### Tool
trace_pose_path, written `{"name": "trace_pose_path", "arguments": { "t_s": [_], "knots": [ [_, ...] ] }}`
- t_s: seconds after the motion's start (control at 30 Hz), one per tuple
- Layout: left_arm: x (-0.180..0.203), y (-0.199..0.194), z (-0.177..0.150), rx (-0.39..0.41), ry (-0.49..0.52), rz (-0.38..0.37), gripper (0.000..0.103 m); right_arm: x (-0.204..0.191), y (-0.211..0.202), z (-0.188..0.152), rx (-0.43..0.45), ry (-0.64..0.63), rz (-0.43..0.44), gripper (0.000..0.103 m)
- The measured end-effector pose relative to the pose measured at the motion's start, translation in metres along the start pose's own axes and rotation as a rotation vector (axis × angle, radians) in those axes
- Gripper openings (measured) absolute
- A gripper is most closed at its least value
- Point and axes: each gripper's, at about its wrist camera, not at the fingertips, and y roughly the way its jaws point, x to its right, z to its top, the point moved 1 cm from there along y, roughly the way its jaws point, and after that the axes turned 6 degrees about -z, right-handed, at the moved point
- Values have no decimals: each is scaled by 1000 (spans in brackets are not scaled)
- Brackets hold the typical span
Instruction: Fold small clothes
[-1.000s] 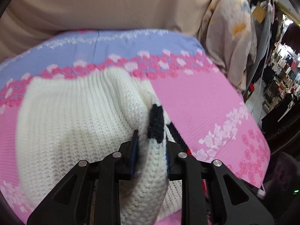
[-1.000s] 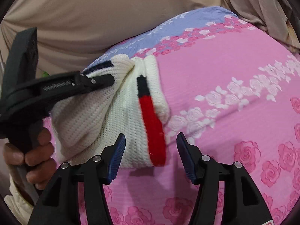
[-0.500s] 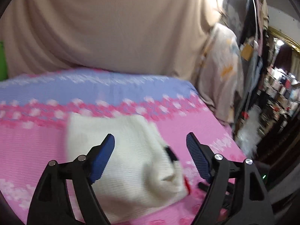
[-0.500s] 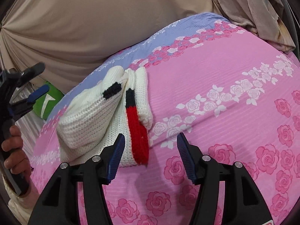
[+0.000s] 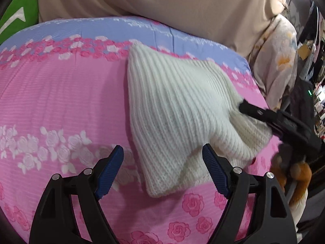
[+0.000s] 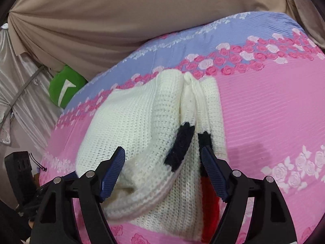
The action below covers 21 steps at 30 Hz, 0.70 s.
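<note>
White knit sweater (image 6: 142, 126) bunched between opening jaws of right gripper (image 6: 162, 170); left gripper (image 5: 162, 170) spread wide, empty, just short of it.

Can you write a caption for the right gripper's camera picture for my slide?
Right hand-held gripper, jaws opening, straddles a folded white knitted sweater on a pink rose bedspread.

1. The left gripper (image 5: 162, 168) is matte black plastic, with two angular arms that carry triangular cut-outs.
2. Its fingers (image 5: 110, 172) wear ribbed dark-blue pads, and silver round screw heads sit at the joints.
3. The right gripper (image 6: 162, 170) is the same build: black frame, blue ridged pads, shiny silver screws.
4. From the left wrist view, the right gripper's black body (image 5: 284, 122) shows side-on, with a small round screw on its slim finger.
</note>
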Motion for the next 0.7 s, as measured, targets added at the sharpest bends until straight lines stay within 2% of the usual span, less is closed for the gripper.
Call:
{"name": "trace_pose_path", "arguments": {
  "t_s": [0.03,0.07,0.1,0.13,0.17,0.2,0.27,0.3,0.37,0.4,0.43,0.47,0.5,0.53,0.57,0.6,0.67,0.7],
  "knots": [
    [1,5,-3,-16,11,3,77,-1,5,1,-6,-3,6,69],
    [2,13,-5,-37,21,17,77,-4,7,3,-18,-4,40,38],
    [1,18,-7,-55,25,32,72,-5,4,5,-23,9,76,26],
    [-1,22,-8,-71,24,37,64,-5,-7,9,3,30,156,25],
    [-3,25,-9,-82,18,32,63,-3,-21,11,35,48,244,23],
    [-6,24,-10,-86,13,28,62,2,-38,13,71,72,332,23],
    [-7,21,-10,-82,26,40,62,17,-60,7,122,108,400,22],
    [-7,19,-10,-83,36,47,62,23,-59,4,121,109,367,22],
    [-8,22,-14,-103,43,51,62,42,-28,-9,49,108,147,22],
    [-8,25,-15,-114,43,42,62,52,-8,-16,1,110,64,23],
    [-7,27,-16,-112,49,41,63,61,-7,-23,31,139,126,22],
    [-5,27,-16,-109,62,53,63,63,-13,-24,39,156,151,25],
    [-3,26,-16,-109,70,60,63,61,-26,-24,59,160,142,27],
    [-2,25,-16,-110,71,57,63,58,-41,-24,102,151,101,37],
    [-2,24,-16,-113,70,52,63,53,-57,-26,141,127,59,39],
    [-1,21,-17,-111,70,38,62,45,-73,-30,163,86,53,41],
    [2,13,-20,-104,72,20,62,31,-93,-40,162,37,103,51],
    [3,10,-22,-106,73,12,62,24,-97,-47,140,9,129,53]
  ]
}}
